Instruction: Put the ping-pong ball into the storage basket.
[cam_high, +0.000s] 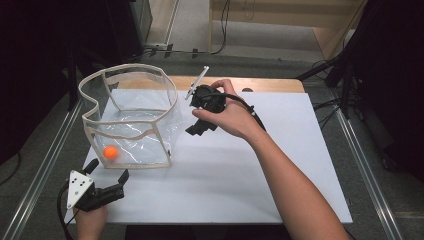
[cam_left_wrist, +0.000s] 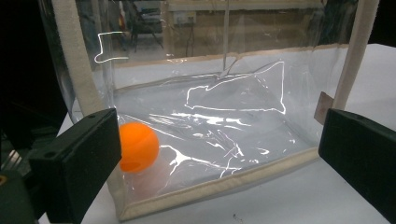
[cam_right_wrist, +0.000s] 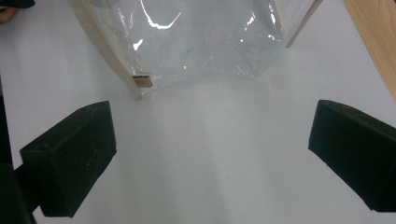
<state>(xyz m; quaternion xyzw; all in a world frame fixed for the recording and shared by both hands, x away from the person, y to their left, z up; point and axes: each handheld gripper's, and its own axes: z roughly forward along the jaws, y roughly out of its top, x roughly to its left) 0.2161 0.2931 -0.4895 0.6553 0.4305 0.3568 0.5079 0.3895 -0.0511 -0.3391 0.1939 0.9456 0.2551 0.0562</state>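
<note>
A clear plastic bag (cam_high: 131, 117) with cream fabric edging stands open on the white table top (cam_high: 240, 170) at the left. An orange ball (cam_high: 110, 152) lies inside it at its near left corner, also seen through the bag wall (cam_left_wrist: 137, 147). My left gripper (cam_high: 106, 173) is open at the table's near left corner, just in front of the bag (cam_left_wrist: 224, 116), holding nothing. My right gripper (cam_high: 197, 129) hangs open over the table just right of the bag (cam_right_wrist: 196, 42), pointing down, with nothing between its jaws.
A bare wooden strip (cam_high: 270, 84) runs along the far edge of the white top. Metal rails (cam_high: 367, 175) flank the table. Cables lie on the floor (cam_high: 200, 50) beyond. The right half of the white top is free room.
</note>
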